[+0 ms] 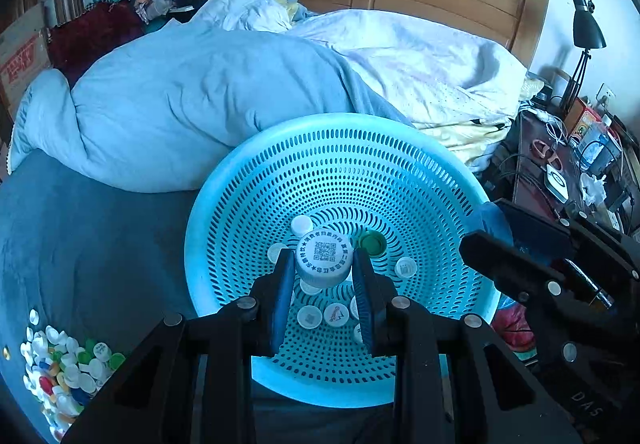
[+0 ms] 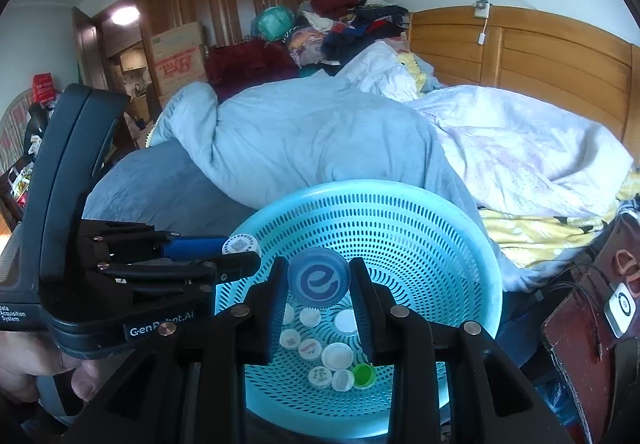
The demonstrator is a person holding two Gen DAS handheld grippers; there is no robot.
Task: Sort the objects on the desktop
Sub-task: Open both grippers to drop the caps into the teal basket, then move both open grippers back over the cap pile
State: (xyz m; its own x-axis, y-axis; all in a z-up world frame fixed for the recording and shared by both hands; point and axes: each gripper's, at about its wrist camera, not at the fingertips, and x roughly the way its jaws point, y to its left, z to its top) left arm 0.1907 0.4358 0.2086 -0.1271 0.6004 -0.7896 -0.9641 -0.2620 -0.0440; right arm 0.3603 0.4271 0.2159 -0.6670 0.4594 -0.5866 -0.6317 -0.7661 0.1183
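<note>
Over the blue perforated basket (image 1: 256, 180) on the bed, my left claw (image 1: 325, 276) was clamped narrow on a white bottle cap (image 1: 324, 258) with a printed code on top, held just above the basket's floor. My right claw (image 2: 319, 284) gripped a blue cap (image 2: 319, 276) bearing a white swirl, beside and slightly right of the left one. Below both claws, loose white caps (image 2: 338, 355) and one green cap (image 2: 364, 375) lay in the basket. Far to my left claw's left, a heap of mixed caps (image 1: 66, 368) sat on the blue bedsheet (image 1: 100, 244).

light: cool daylight, soft shadows | focus: sharp | edges: fisheye-curved, dark-cornered
</note>
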